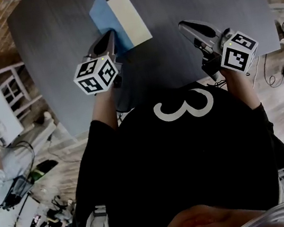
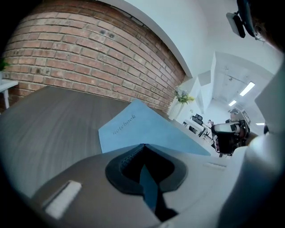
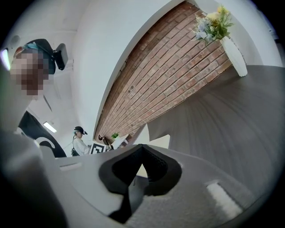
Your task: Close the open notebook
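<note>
Nearest the lens is the person's black shirt (image 1: 142, 180) with a white 3 on it, filling the lower half of the head view. Above it lies the dark grey table (image 1: 50, 39).

At the left, the left gripper (image 1: 112, 34) reaches forward from its marker cube (image 1: 96, 74). Its tips sit at the near edge of the notebook (image 1: 116, 15). In the left gripper view its jaws are pressed onto the blue cover, a strip of which runs down between them. The cover bears the word "notebook" and seems to be tilted up off the table, though the wide-angle bend makes that hard to judge. A brick wall (image 2: 89, 53) stands behind.

The notebook lies open on the far middle of the table, with the blue cover to the left and a cream page to the right.

At the right, the right gripper (image 1: 181, 24) hangs above bare tabletop, well apart from the notebook. Its jaws are pressed together at the tips with nothing between them.
</note>
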### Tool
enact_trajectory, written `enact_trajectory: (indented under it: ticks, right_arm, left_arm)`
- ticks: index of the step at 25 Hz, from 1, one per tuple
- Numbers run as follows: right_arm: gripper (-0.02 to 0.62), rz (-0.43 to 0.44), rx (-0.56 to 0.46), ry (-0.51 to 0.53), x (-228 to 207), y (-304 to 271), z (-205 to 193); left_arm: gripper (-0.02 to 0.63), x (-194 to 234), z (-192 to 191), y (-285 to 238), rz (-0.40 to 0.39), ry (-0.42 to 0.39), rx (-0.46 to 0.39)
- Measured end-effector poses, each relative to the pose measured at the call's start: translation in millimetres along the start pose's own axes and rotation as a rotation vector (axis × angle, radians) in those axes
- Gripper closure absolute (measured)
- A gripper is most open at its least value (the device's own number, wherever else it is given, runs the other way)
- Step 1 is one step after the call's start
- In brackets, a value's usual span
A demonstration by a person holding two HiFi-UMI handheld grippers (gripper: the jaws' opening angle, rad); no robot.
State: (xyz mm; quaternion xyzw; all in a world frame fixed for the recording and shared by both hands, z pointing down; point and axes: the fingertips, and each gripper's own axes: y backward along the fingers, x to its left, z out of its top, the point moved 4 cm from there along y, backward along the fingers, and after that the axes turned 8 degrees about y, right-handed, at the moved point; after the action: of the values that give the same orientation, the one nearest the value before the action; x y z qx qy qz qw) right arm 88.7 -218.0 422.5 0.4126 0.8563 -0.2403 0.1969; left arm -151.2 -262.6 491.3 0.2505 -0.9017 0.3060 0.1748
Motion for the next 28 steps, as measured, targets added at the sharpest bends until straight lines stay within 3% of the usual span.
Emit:
enact_trajectory:
  ticks: [13, 28]
  right_arm:
    - [0.594, 0.01, 0.03, -0.018, -15.3, 0.8, -4.1]
    - [0.594, 0.049, 0.036, -0.038, -20.7, 0.5, -10.8]
  left_arm:
    - [0.589, -4.2, -31.9, -32.9, 0.051, -0.045, 0.109]
    - [0.592, -10.9, -49.4, -48.1, 0.193, -0.197, 0.236]
